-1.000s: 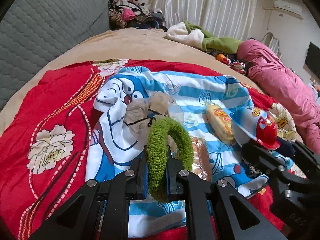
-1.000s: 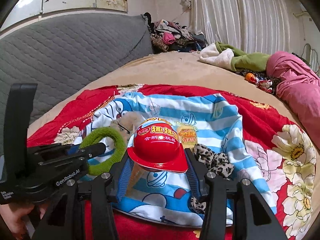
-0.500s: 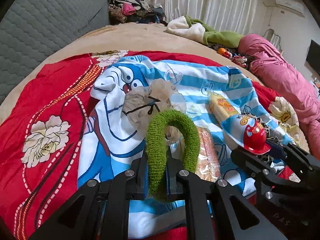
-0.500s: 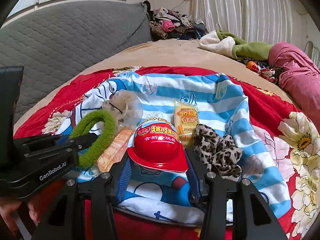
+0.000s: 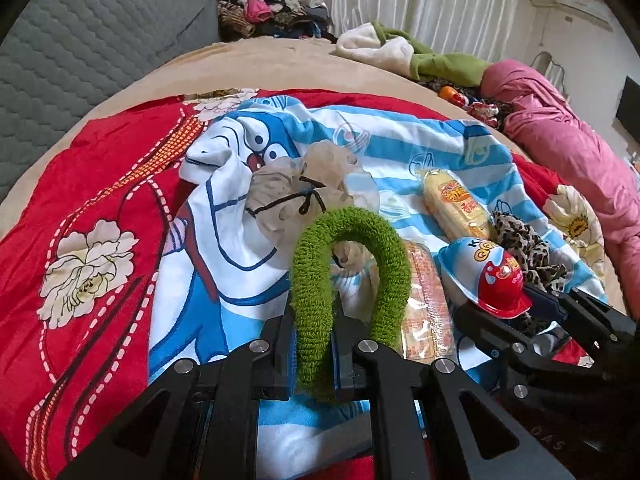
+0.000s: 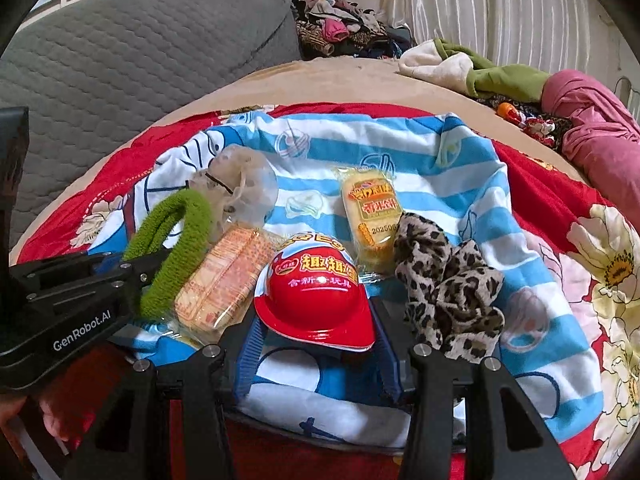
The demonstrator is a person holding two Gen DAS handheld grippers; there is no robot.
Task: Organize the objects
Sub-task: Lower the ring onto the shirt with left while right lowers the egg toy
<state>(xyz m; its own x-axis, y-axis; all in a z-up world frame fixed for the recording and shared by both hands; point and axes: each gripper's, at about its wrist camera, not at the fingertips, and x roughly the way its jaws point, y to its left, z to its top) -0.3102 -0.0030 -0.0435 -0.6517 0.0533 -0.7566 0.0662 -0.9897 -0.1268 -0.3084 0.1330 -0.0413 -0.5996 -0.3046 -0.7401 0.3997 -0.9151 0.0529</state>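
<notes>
Scrunchie [image 5: 352, 268] first: your left tongs [image 5: 313, 344] are clamped on one side of the green loop, so the rest arches up and forward, clear of the towel [image 5: 240, 220]. Your right tongs [image 6: 316, 344] are closed on the red toy egg [image 6: 314, 292], pinched at its rim with the dome up, which looks like a steady hold for a rounded thing.

Both loads hang low over the same cluster, probably so each can be set down in the row. Just ahead lie an orange snack pack [image 6: 228, 280], a yellow cake pack [image 6: 372, 216], a leopard scrunchie [image 6: 448, 284] and a sheer beige scrunchie [image 5: 304, 184]; the orange pack sits between your two tongs, close to the green loop. Whether either held thing touches the towel, I cannot tell.

That striped cartoon towel is spread over a red flowered quilt [image 5: 92, 240] on the bed, soft and rumpled, so things may tip. Beyond are a grey quilted headboard [image 6: 140, 72], heaped clothes [image 6: 344, 32], a pink blanket [image 5: 560, 132] and pale curtains [image 6: 500, 4].
</notes>
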